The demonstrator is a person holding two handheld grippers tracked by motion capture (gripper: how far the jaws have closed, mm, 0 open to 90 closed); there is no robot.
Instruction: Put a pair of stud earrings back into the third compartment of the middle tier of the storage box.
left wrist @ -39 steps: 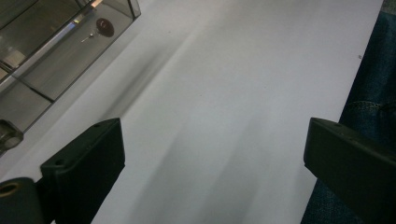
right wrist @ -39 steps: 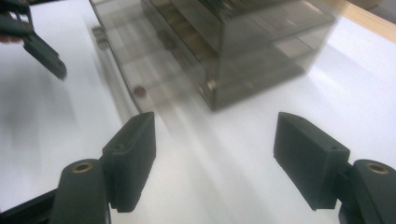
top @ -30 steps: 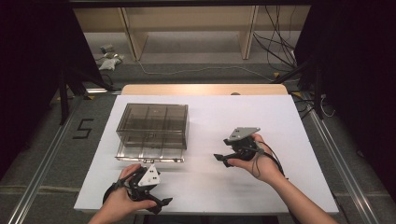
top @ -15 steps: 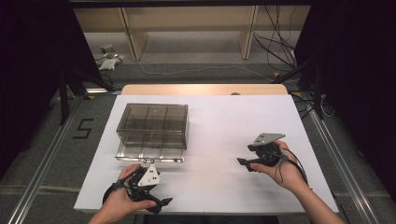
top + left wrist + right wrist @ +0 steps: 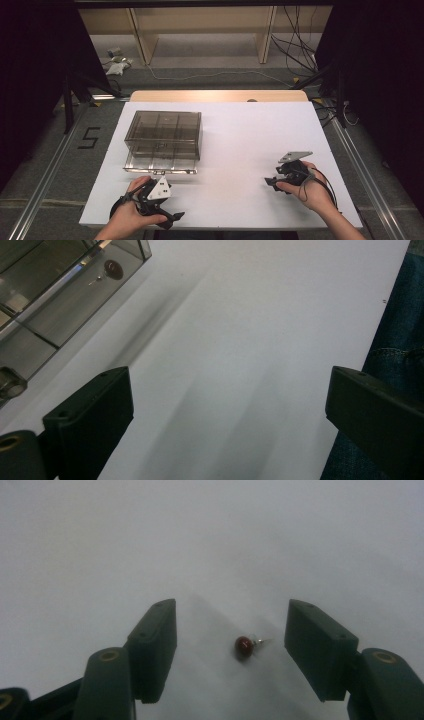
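Item 1, nearest edge of the table: left gripper (image 5: 167, 212), held in the person's left hand (image 5: 131, 215) at the near left of the white table (image 5: 240, 145). Its jaws stood wide apart, with bare tabletop between them and nothing held. In the left gripper view a blue denim trouser leg (image 5: 395, 340) showed past the table edge.

Item 2, near right of the table: right gripper (image 5: 272, 182), held in the person's right hand (image 5: 312, 192), tilted down towards the surface. Its jaws were open and had just been closing, though the pads pressed on nothing.

Item 3: small dark red bead on a short metal pin (image 5: 245, 646), lying loose on the tabletop. In the right gripper view it lay between the two jaws, a little nearer the right-hand one, touching neither. The pin end pointed towards the right-hand jaw.

Item 4, middle left of the table: clear smoky plastic box (image 5: 164, 134) with inner dividers making several compartments, lid closed, well apart from the right gripper and just beyond the left one. In the left gripper view a second red bead (image 5: 113, 270) showed inside one corner compartment.

Item 5, beyond the table: wooden shelving (image 5: 205, 30), loose black cables (image 5: 300, 45) and a floor marking shaped like a five (image 5: 89, 137).
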